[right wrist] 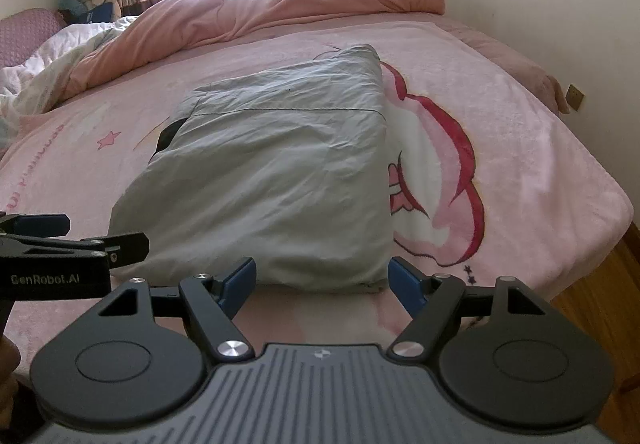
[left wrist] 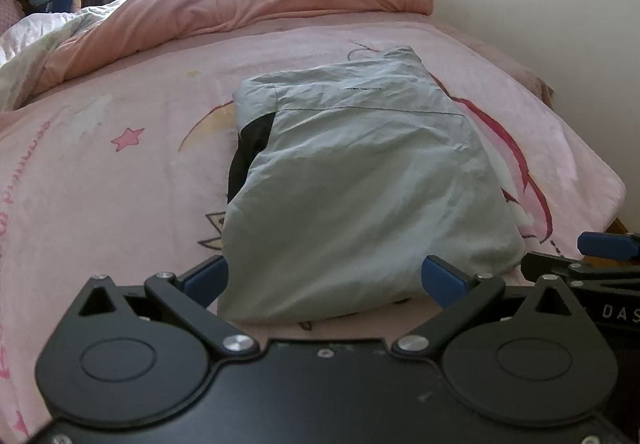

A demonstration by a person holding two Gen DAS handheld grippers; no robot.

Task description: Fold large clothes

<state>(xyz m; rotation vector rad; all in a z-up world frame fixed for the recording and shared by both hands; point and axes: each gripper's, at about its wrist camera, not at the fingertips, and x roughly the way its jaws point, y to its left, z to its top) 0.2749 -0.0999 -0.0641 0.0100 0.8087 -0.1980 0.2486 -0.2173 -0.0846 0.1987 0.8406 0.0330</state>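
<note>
Both grippers, left gripper [left wrist: 325, 280] and right gripper [right wrist: 322, 280], hover with fingers spread, empty, at the near edge of the folded grey jacket [left wrist: 356, 180] lying mid-bed [left wrist: 120, 164]. Folding looks nearly finished; next, probably a last fold or smoothing.

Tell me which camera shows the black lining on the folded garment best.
Left wrist: the black lining shows as a long strip along the folded garment's left side. The right wrist view catches only a small dark sliver there.
</note>
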